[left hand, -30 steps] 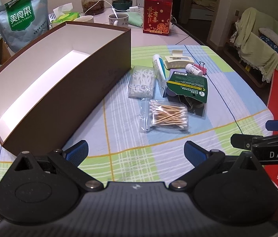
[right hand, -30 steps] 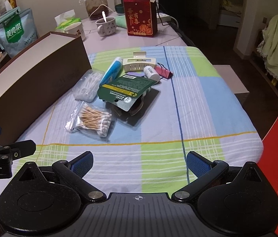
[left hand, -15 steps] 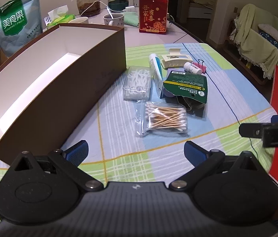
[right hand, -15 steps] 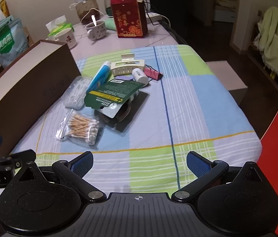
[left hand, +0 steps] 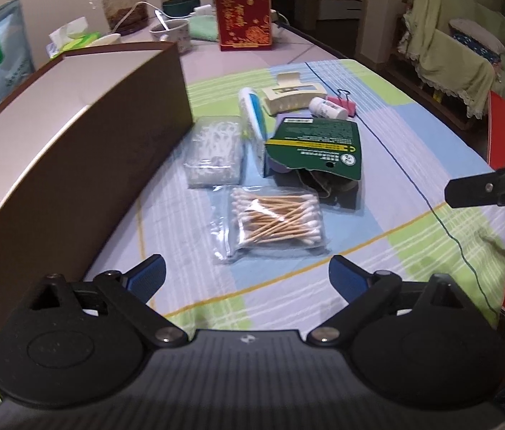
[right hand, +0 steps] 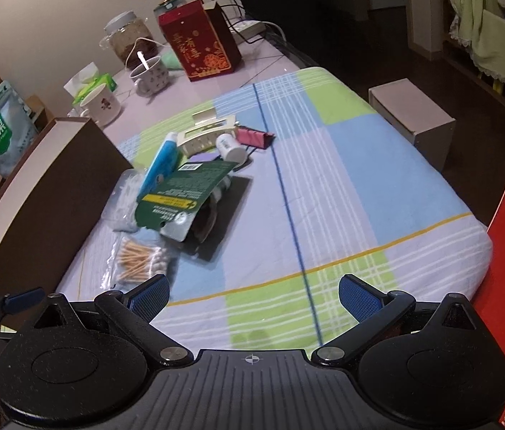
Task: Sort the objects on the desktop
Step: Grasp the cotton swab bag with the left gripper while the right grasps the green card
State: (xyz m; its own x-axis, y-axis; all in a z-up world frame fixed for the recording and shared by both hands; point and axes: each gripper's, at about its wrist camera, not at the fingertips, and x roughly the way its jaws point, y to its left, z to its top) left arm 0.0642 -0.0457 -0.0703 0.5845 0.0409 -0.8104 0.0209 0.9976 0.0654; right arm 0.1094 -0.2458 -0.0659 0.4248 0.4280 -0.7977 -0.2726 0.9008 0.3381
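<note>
A long brown cardboard box [left hand: 84,165] with a pale smooth inside is being seen on the left of a checked cloth [left hand: 413,165] in blue, green and white. Just beside its right wall a soft clear bag of white floss picks [left hand: 215,154] is lying, and nearer the camera a crinkled clear zip bag of wooden cotton swabs [left hand: 277,220] is lying flat. A glossy green card pack [left hand: 315,145] is resting tilted over a dark flat item, with a blue and white tube [left hand: 252,118] touching its left edge. Behind these a cream plastic hair claw [left hand: 293,95], a small white bottle [left hand: 327,107] on its side and a pink binder clip [left hand: 344,102] are grouped together.

The left gripper [left hand: 247,279] is being held low over the near cloth edge, pointed at the swabs, its blue ribbed pads spread wide and holding nothing. The right gripper [right hand: 254,295] is being held higher and tilted, its pads likewise set wide apart and empty.
</note>
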